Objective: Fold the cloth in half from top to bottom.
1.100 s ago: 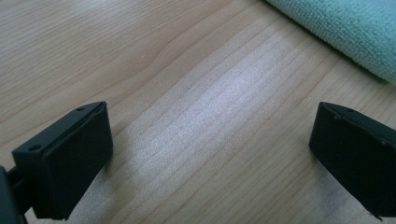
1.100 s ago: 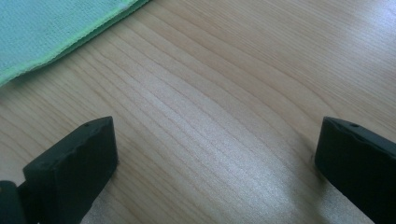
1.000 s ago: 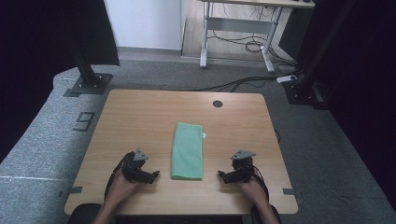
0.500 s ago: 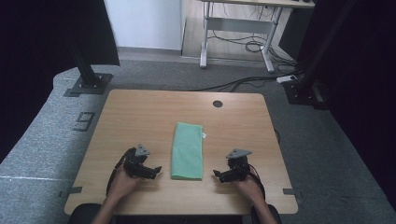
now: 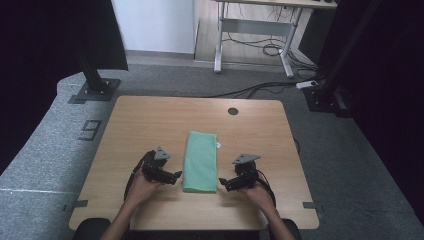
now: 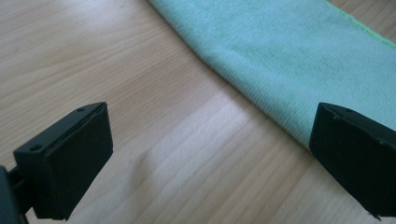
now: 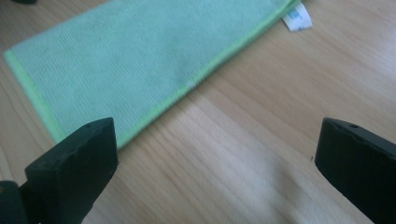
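Wood-grain tabletop [image 5: 150, 125] lay bare around both tools. Between them lay a folded green cloth [image 5: 201, 161], flat, its white tag [image 7: 297, 17] on the far right edge. Left tool [image 5: 175, 177] stood just beside the cloth's near left edge, jaws wide; right tool [image 5: 223, 184] just beside the near right corner, jaws wide, gripping nothing.

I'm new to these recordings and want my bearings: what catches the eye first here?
A folded green cloth lies lengthwise near the middle of the wooden table. The left hand-held gripper and the right hand-held gripper flank its near end, jaws wide open and pointing inward at it.
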Available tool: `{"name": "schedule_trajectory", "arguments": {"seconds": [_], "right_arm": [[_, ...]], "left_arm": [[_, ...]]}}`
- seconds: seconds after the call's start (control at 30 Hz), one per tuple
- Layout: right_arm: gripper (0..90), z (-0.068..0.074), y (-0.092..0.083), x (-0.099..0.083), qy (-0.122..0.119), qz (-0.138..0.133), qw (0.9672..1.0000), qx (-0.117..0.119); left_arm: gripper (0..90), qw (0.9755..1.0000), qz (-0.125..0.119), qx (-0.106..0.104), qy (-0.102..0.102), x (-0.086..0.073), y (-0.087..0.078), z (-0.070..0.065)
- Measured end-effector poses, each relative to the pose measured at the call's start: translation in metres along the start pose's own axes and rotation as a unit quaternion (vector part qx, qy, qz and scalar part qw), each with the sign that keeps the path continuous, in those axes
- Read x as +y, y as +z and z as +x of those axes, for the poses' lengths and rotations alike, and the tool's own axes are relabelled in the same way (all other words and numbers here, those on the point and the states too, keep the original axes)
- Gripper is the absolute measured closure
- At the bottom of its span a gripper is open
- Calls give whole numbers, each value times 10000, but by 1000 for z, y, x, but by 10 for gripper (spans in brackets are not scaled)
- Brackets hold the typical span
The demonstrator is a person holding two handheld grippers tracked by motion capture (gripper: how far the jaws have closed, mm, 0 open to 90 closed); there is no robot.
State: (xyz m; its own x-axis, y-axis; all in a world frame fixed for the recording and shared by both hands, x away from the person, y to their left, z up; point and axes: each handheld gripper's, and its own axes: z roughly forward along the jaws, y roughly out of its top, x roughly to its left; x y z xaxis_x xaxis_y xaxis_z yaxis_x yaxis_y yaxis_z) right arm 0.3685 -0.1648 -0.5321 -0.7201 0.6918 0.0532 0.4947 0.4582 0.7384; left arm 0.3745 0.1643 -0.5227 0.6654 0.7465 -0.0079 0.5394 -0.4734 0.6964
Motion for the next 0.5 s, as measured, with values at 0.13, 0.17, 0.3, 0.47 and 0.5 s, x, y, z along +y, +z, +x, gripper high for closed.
{"name": "schedule_trajectory", "arguments": {"seconds": [0.13,0.17,0.3,0.47,0.5], "right_arm": [[0,3,6,8,-44,4,10000,-15],[0,4,9,11,-43,9,10000,-25],[0,10,22,22,-112,57,9999,-71],[12,11,36,24,-172,204,9993,-246],[12,11,36,24,-172,204,9993,-246]], "left_arm": [[0,10000,35,-17,39,5,10,-4],[0,10000,42,-24,31,5,13,-5],[0,9999,76,-24,73,7,21,-8],[0,9995,229,62,207,3,30,-14],[0,9995,229,62,207,3,30,-14]]}}
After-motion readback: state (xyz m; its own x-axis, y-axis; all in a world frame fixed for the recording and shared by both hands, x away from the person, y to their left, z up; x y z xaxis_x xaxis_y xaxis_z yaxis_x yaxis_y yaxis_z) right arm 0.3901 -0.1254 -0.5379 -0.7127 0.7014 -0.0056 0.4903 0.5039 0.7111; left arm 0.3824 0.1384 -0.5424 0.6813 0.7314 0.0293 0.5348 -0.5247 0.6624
